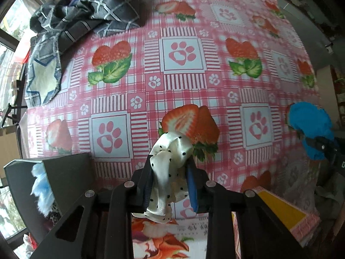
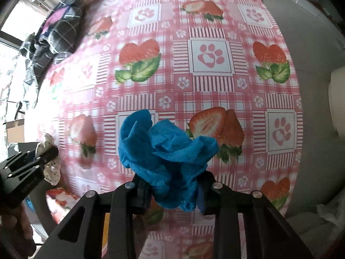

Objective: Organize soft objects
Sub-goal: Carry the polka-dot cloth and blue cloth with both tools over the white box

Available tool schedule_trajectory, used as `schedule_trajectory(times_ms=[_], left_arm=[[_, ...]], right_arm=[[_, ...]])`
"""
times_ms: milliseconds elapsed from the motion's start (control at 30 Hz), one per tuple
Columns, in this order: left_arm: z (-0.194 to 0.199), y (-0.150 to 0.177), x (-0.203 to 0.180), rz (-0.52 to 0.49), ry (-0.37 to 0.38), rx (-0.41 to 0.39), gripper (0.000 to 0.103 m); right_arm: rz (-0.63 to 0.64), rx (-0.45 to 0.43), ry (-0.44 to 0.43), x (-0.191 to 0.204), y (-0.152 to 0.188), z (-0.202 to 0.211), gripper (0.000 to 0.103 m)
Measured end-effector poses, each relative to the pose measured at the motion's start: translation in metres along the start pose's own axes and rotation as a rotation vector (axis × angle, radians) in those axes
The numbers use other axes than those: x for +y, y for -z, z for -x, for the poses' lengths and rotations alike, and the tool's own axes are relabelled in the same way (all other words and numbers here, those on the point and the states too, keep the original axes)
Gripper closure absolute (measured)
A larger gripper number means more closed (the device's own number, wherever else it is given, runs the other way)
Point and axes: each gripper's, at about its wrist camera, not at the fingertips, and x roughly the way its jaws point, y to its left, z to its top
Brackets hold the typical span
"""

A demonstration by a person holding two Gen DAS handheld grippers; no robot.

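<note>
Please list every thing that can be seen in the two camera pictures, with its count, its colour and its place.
white scrunchie: one, white with black dots, clamped in the left hand-held gripper above the tablecloth.
blue scrunchie: one, bright blue, clamped in the right hand-held gripper above the tablecloth.
tablecloth: one, pink check with strawberries and paw prints, covers the table.
checked cloth pile: one, dark grey with pale lines, far left corner of the table.
dark box: one, dark grey, at the near left edge, something fluffy and light blue inside.
yellow card: one, yellow, near right edge.
left hand-held gripper: one, black, shut.
right hand-held gripper: one, black, shut.
</note>
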Motion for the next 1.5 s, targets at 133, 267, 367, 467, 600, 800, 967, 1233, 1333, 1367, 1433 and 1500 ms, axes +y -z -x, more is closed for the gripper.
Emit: schedule_trajectory(times_ms=[133,267,367,467,600,800,967,1233,1333,1367,1433,1500], left_arm=[[0.022,0.013,0.005,-0.015,0.014,-0.025,0.072],[0.040,0.029,0.005,-0.037,0.018,-0.050,0.072],[0.049,0.038,0.011,-0.041,0.030,-0.062,0.072],[0.057,0.046,0.014,-0.046,0.044,-0.078,0.072],[0.072,0.059,0.020,-0.054,0.062,-0.098,0.072],[0.095,0.079,0.039,-0.024,0.121,-0.126,0.072],[0.107,0.099,0.059,0.003,0.130,-0.145,0.072],[0.117,0.129,0.090,0.066,0.123,-0.162,0.072],[0.124,0.138,0.101,0.092,0.114,-0.183,0.072],[0.126,0.141,0.106,0.104,0.110,-0.191,0.072],[0.129,0.146,0.115,0.127,0.105,-0.203,0.072],[0.132,0.151,0.124,0.152,0.101,-0.211,0.072]], right_arm=[[-0.015,-0.022,-0.021,0.006,0.011,0.022,0.070],[-0.019,-0.048,-0.033,0.009,0.027,0.041,0.070],[-0.012,-0.065,-0.041,0.013,0.032,0.051,0.070],[-0.009,-0.076,-0.053,0.021,0.040,0.058,0.070],[-0.005,-0.084,-0.071,0.033,0.053,0.071,0.070],[0.004,-0.113,-0.099,0.056,0.073,0.093,0.069],[0.024,-0.113,-0.122,0.078,0.088,0.101,0.069],[0.098,-0.102,-0.155,0.124,0.104,0.104,0.069],[0.133,-0.097,-0.162,0.141,0.105,0.104,0.069],[0.146,-0.094,-0.164,0.147,0.106,0.105,0.069],[0.174,-0.089,-0.167,0.160,0.106,0.105,0.069],[0.203,-0.081,-0.173,0.172,0.107,0.104,0.069]])
